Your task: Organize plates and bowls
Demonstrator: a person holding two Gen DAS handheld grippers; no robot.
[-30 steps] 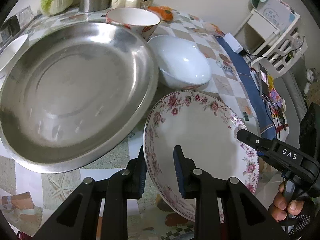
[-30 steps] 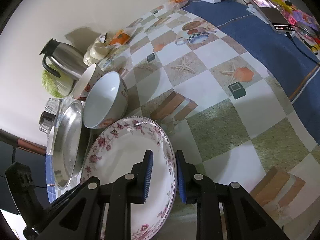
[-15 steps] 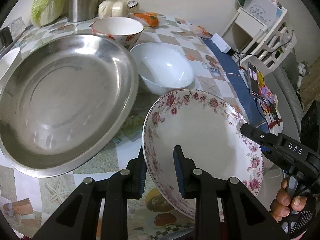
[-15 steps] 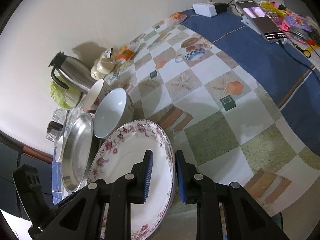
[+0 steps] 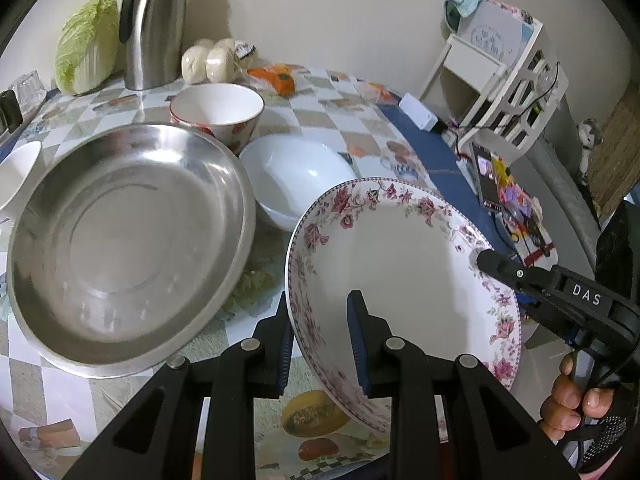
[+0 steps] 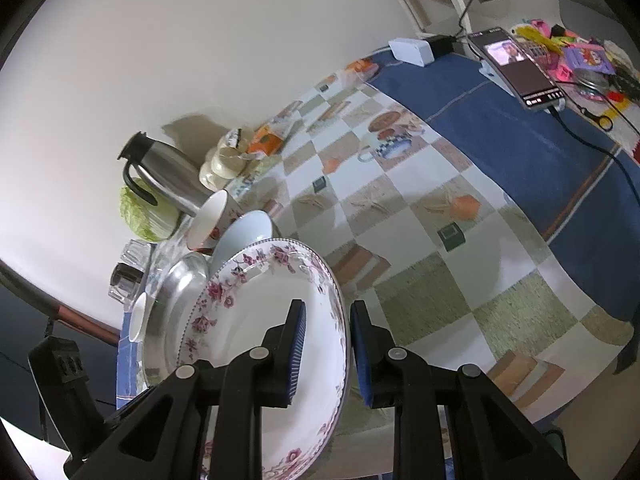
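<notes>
both claws were closed on one floral plate [image 5: 404, 276]: the left gripper [image 5: 320, 336] pinched its near rim at lower centre of the frame, the right gripper [image 6: 326, 354] its opposite rim. the plate was held clear of the table [image 6: 420, 240]. the steel pan [image 5: 128, 240], white bowl [image 5: 294, 178] and patterned bowl [image 5: 218, 110] sat separate at left and centre. judgement: sorting barely begun; nothing stacked yet.
</notes>
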